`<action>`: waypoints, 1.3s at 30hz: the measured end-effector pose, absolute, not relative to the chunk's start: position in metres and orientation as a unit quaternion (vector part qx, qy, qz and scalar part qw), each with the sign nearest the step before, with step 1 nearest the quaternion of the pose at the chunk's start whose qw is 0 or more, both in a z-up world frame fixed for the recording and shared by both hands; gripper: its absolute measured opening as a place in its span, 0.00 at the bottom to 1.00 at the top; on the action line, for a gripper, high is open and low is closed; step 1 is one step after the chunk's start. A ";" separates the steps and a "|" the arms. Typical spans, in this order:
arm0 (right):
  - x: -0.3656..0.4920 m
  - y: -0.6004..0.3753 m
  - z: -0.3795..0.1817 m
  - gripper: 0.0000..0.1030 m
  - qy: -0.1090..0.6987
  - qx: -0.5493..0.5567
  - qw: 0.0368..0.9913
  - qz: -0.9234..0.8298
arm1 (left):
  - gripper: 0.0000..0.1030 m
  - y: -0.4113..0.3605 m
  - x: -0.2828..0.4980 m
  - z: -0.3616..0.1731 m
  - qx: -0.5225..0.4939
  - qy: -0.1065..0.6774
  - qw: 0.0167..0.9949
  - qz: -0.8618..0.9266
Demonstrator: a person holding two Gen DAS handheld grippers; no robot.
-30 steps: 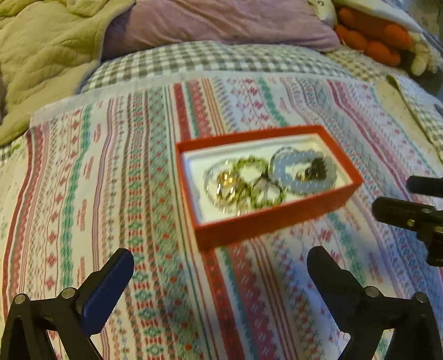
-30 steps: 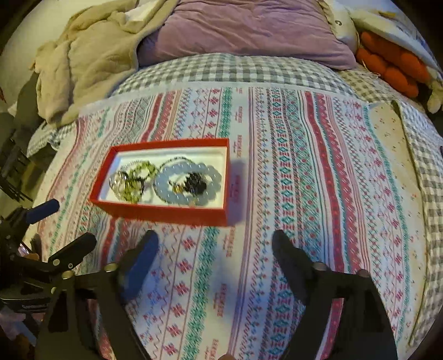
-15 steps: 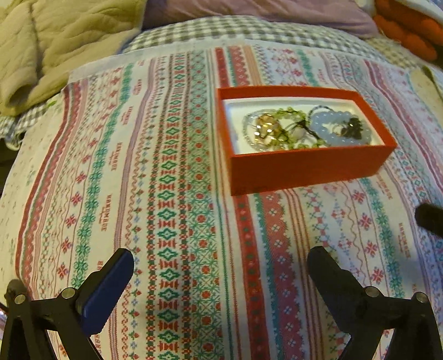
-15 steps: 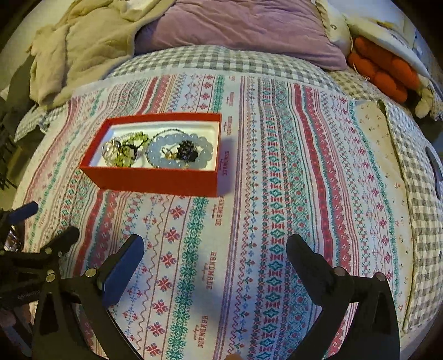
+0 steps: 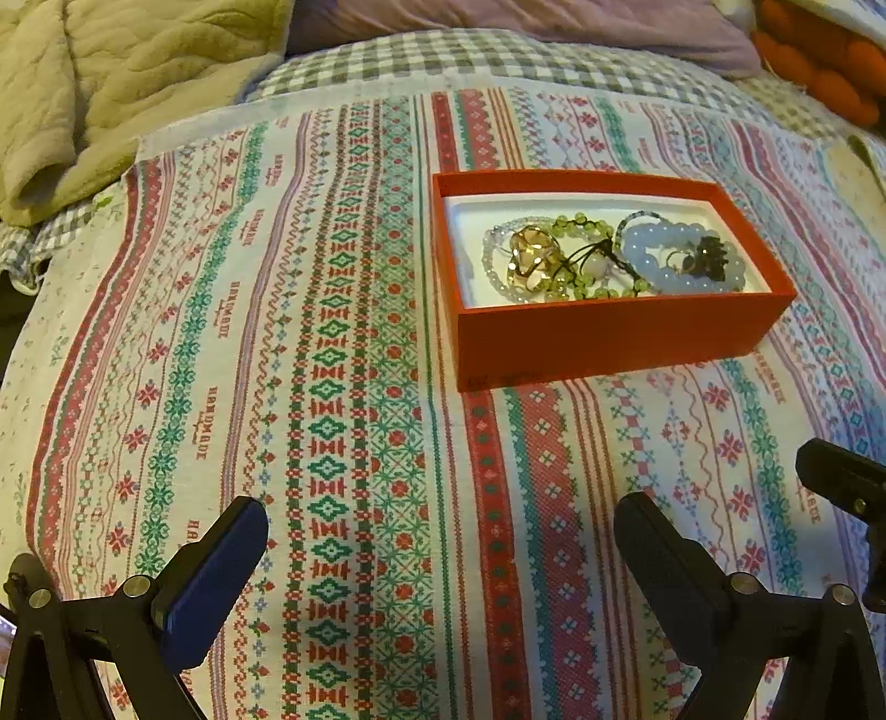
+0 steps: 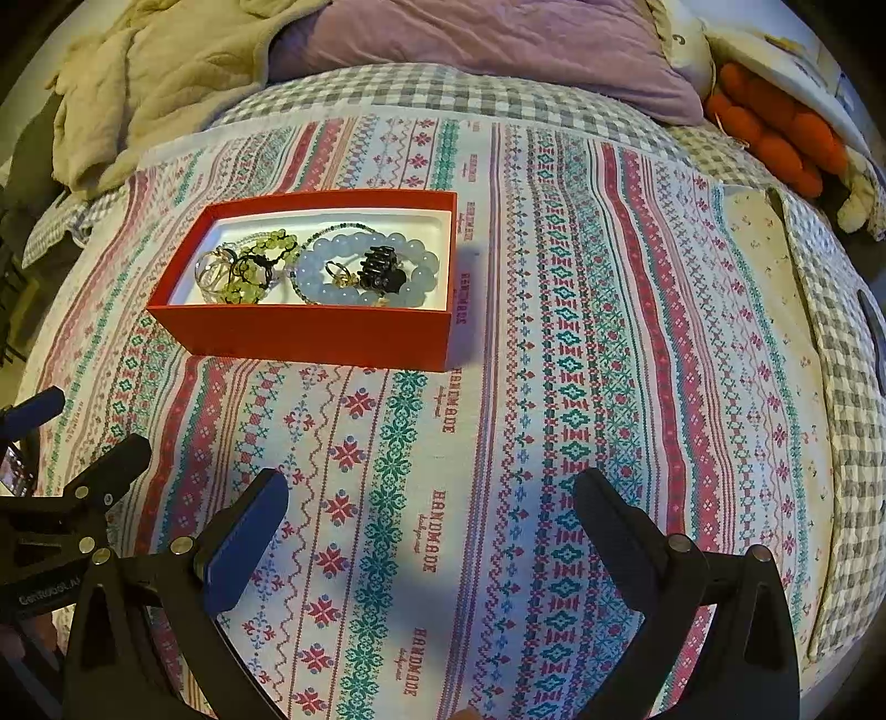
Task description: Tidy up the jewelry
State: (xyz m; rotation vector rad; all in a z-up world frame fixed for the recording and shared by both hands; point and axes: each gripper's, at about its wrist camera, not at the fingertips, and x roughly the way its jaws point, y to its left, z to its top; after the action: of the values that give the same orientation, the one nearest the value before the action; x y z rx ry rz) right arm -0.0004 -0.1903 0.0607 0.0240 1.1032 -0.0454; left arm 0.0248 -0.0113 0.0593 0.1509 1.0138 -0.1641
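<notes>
An orange box with a white lining sits on the patterned bedspread. Inside lie a pale blue bead bracelet, a green bead bracelet, a clear bead bracelet with a gold piece and a dark clip. My left gripper hovers open in front of the box, nothing between its fingers. My right gripper stands wide open to the right of the box front, also empty. The left gripper's fingers show at the left edge of the right wrist view.
A beige quilt is bunched at the back left and a purple pillow lies at the back. Orange plush shapes sit at the back right. A grey checked sheet edges the bedspread on the right.
In the left wrist view the box has shifted right and closer. In the right wrist view the box has come nearer and the right gripper's fingers have spread a little wider.
</notes>
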 end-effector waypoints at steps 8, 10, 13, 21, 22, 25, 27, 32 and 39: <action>0.000 -0.191 0.059 1.00 0.528 0.014 0.849 -0.022 | 1.00 -0.012 0.025 0.058 0.075 0.486 0.868 -0.078; -0.001 -0.192 0.059 1.00 0.528 0.014 0.849 -0.023 | 1.00 -0.012 0.025 0.058 0.076 0.484 0.868 -0.077; -0.001 -0.193 0.059 1.00 0.528 0.016 0.849 -0.025 | 1.00 -0.011 0.025 0.058 0.079 0.484 0.868 -0.078; 0.000 -0.193 0.059 1.00 0.528 0.015 0.849 -0.024 | 1.00 -0.012 0.024 0.060 0.081 0.483 0.868 -0.079; 0.000 -0.194 0.059 1.00 0.528 0.015 0.848 -0.024 | 1.00 -0.011 0.025 0.060 0.081 0.484 0.868 -0.078; 0.000 -0.193 0.059 1.00 0.529 0.016 0.848 -0.024 | 1.00 -0.011 0.025 0.059 0.080 0.486 0.867 -0.078; 0.000 -0.193 0.058 1.00 0.528 0.016 0.848 -0.024 | 1.00 -0.011 0.025 0.059 0.080 0.486 0.867 -0.077; 0.000 -0.194 0.058 1.00 0.530 0.017 0.848 -0.025 | 1.00 -0.010 0.025 0.059 0.080 0.486 0.867 -0.078; 0.000 -0.194 0.057 1.00 0.531 0.017 0.847 -0.025 | 1.00 -0.010 0.025 0.059 0.081 0.487 0.866 -0.078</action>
State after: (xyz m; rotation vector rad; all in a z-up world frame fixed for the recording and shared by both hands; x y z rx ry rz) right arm -0.0003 -0.1943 0.0569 0.0356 1.1190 -0.0537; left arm 0.0249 -0.0100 0.0587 0.1698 1.0193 -0.1633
